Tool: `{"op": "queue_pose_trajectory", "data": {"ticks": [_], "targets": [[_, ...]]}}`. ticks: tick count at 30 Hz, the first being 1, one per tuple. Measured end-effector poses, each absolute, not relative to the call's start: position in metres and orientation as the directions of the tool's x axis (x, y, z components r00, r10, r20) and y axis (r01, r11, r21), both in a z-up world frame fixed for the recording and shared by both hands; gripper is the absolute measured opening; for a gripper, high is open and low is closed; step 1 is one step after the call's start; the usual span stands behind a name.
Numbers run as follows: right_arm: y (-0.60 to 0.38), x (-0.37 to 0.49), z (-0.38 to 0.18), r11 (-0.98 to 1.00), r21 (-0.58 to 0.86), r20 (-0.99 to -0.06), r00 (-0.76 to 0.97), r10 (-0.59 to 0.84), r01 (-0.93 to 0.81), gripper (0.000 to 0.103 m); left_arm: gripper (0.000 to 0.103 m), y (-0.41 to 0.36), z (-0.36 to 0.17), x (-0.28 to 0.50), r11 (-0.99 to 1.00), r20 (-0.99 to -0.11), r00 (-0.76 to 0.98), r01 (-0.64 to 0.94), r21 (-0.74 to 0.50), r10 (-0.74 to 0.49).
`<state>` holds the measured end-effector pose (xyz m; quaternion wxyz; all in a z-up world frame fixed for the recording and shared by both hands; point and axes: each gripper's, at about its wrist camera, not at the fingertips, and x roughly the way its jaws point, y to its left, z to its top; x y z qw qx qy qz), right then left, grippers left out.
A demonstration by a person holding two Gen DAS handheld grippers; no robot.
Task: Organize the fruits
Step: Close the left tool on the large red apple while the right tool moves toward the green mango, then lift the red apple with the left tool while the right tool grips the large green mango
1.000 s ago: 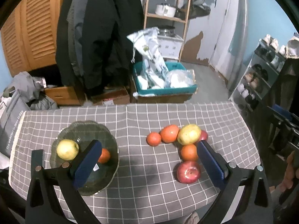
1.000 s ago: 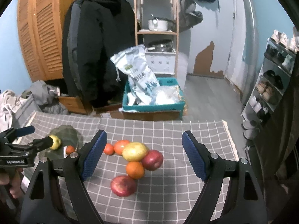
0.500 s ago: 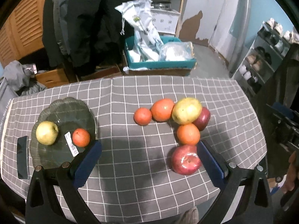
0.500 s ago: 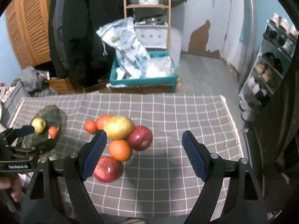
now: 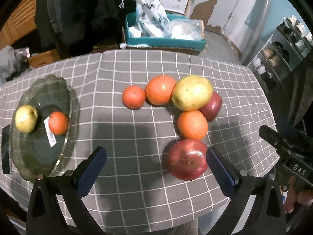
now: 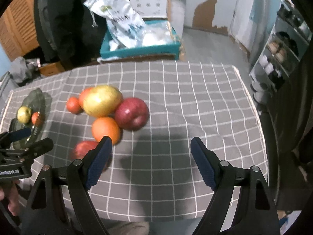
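While both grippers hang over the checked cloth (image 5: 137,137), neither holds anything: my left gripper (image 5: 156,165) has its jaws wide apart, and so does my right gripper (image 6: 151,157).

Six fruits lie loose in a cluster mid-table. Nearest the left gripper's right pad is a red apple (image 5: 186,159), just beside it. Behind it sit an orange (image 5: 192,125), a second red apple (image 5: 212,106), a yellow-green mango (image 5: 191,93), a larger orange (image 5: 160,90) and a small orange (image 5: 134,97). The dark plate (image 5: 25,156) at far left already carries a green apple (image 5: 26,119) and a tangerine (image 5: 58,123).

Judgement: next step is the near red apple, by the left gripper. Centre the jaws around its widest girth before closing; it is round and glossy, so an off-centre pinch may squirt it out.

Room: bare cloth lies between cluster and plate, a clear lane. The near table edge is close below the apple; a nudge could roll it off. The orange touches or nearly touches it, so enter from the open side.
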<state>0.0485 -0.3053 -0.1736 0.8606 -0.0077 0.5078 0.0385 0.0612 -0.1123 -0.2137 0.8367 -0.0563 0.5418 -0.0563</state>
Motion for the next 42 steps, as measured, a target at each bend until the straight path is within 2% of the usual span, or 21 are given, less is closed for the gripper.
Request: {"op": "queue_pose_trajectory", "data": {"ticks": [11, 32, 34, 36, 38, 42], "targets": [[-0.318, 0.053, -0.207, 0.999, 0.014, -0.912, 0.410, 0.031, -0.044, 0.082, 0.102, -0.140, -0.241, 0.063, 0.990, -0.922, 0.359, 0.069, -0.127, -0.143], [-0.333, 0.059, -0.223, 0.999, 0.043, -0.924, 0.380, 0.044, -0.009, 0.082, 0.102, -0.179, -0.291, 0.079, 0.986, -0.960, 0.237, 0.114, -0.125, -0.149], [-0.333, 0.061, -0.225, 0.999, 0.047, -0.926, 0.375, 0.046, -0.007, 0.082, 0.098, -0.180, -0.294, 0.080, 0.985, -0.961, 0.231, 0.120, -0.127, -0.152], [-0.334, 0.062, -0.226, 0.999, 0.049, -0.927, 0.371, 0.048, -0.006, 0.082, 0.085, -0.180, -0.296, 0.081, 0.983, -0.962, 0.222, 0.127, -0.133, -0.159], [-0.333, 0.063, -0.227, 0.999, 0.051, -0.928, 0.369, 0.049, -0.005, 0.082, 0.076, -0.179, -0.297, 0.081, 0.975, -0.956, 0.209, 0.128, -0.183, -0.207], [-0.330, 0.065, -0.228, 0.998, 0.057, -0.929, 0.366, 0.056, -0.008, 0.082, 0.076, -0.181, -0.297, 0.076, 0.975, -0.954, 0.226, 0.145, -0.169, -0.199]]}}
